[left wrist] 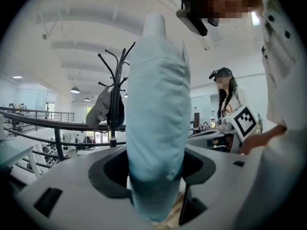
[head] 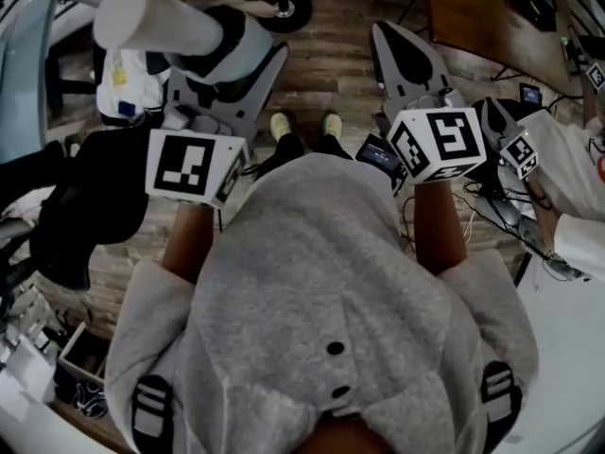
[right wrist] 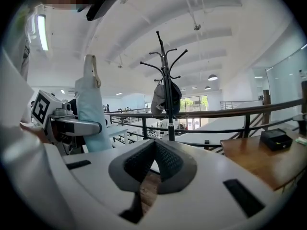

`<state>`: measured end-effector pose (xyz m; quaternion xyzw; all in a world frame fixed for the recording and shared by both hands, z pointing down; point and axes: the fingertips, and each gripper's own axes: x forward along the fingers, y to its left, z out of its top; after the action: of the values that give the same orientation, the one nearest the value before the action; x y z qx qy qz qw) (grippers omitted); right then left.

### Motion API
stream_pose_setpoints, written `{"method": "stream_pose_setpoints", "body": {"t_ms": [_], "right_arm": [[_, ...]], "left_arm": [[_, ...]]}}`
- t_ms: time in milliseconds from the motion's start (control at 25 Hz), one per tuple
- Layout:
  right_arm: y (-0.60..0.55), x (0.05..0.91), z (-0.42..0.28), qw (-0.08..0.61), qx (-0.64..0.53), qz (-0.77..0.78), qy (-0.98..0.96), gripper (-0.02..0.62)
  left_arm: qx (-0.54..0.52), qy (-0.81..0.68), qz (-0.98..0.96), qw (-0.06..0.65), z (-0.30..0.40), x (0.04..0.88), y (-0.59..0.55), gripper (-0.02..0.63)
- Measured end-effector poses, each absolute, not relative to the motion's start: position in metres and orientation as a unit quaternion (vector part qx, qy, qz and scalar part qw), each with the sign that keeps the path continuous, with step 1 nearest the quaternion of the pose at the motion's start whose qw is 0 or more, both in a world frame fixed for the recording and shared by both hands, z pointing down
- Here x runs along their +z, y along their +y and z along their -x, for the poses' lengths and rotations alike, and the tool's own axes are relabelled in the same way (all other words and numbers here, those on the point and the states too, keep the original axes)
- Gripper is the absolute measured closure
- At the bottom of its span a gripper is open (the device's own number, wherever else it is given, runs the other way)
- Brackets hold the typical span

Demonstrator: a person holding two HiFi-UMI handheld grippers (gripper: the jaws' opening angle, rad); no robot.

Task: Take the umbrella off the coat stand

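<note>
The pale blue folded fabric umbrella [left wrist: 156, 104] is already clear of the black metal coat stand with curved hooks [right wrist: 166, 80], which stands well apart beyond a dark metal railing [right wrist: 216, 113]. The left gripper [head: 227, 74] is clenched on the umbrella low down, so most of its length rises above the jaws. That top-heavy hold could let it tip or slide out if swung. A person in white with a head camera [left wrist: 225, 99] stands near and could be struck. The right gripper [right wrist: 153, 152] is closed on nothing. Open floor lies ahead, while the wooden worktop [right wrist: 259, 157] and loose cables [head: 492, 206] crowd the right.
</note>
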<state>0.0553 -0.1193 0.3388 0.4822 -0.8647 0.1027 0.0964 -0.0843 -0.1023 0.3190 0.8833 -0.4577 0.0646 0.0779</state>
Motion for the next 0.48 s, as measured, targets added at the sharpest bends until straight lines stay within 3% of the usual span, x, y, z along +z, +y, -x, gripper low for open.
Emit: {"method": "stream_pose_setpoints", "body": {"t_ms": [480], "right_arm": [[-0.105,0.335,-0.099,0.094,0.092,-0.488,-0.863,0.586]], "left_arm": [[0.076,-0.447,-0.887,0.085,0.035,0.316,-0.088,0.318]]}}
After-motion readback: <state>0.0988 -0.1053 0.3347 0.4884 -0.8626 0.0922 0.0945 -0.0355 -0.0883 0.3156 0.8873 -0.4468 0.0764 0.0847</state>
